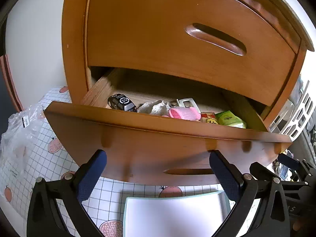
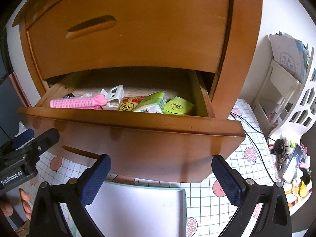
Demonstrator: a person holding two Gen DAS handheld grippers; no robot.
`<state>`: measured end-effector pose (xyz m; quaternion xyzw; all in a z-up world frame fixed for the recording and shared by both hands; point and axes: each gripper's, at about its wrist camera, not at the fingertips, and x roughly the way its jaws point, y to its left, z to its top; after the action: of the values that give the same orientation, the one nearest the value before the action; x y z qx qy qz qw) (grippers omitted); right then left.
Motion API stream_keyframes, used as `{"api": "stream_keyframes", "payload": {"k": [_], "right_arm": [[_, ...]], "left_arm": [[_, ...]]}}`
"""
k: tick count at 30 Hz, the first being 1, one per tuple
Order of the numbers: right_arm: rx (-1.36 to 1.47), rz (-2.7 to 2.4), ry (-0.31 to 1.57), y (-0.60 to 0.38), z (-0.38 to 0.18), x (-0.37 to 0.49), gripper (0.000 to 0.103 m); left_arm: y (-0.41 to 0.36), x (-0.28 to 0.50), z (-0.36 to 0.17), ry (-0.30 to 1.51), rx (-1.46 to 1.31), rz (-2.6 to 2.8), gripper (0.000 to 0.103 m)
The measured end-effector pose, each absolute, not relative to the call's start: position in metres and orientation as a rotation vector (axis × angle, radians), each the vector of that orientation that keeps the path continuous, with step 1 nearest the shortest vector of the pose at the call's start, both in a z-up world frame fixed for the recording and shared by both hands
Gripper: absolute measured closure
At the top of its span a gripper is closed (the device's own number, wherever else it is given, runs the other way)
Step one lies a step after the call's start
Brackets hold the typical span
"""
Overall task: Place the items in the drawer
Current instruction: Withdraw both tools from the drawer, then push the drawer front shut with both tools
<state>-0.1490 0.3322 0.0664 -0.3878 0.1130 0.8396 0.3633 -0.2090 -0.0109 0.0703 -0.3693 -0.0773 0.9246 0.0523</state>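
The lower wooden drawer (image 1: 158, 130) (image 2: 128, 126) of a small cabinet stands pulled out. Inside lie a black toy car (image 1: 122, 102), a speckled cloth (image 1: 154, 107), a pink hair roller (image 1: 184, 113) (image 2: 77, 103), a white clip (image 1: 186, 102) (image 2: 113, 96), a snack packet (image 1: 209, 118) (image 2: 129, 104) and green tissue packs (image 1: 231, 119) (image 2: 177, 105). My left gripper (image 1: 158, 158) hangs open in front of the drawer front, holding nothing. My right gripper (image 2: 161, 163) is open too, just before the drawer's right half, with nothing between its fingers.
A pale tray (image 1: 173, 215) (image 2: 138, 207) lies on the grid-patterned tablecloth (image 1: 49, 158) below the drawer. A clear plastic bag (image 1: 19, 134) sits at the left. A white rack (image 2: 284, 83), cables and small clutter (image 2: 292, 158) stand to the right. The upper drawer (image 1: 177, 39) is closed.
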Motion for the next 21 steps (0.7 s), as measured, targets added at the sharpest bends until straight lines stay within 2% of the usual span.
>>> {"api": "stream_keyframes", "payload": {"k": [21], "right_arm": [[-1.011, 2.17, 0.288, 0.37, 0.061, -0.186, 0.0]], "left_arm": [[-0.001, -0.264, 0.067, -0.198, -1.124, 2.822, 0.0]]}}
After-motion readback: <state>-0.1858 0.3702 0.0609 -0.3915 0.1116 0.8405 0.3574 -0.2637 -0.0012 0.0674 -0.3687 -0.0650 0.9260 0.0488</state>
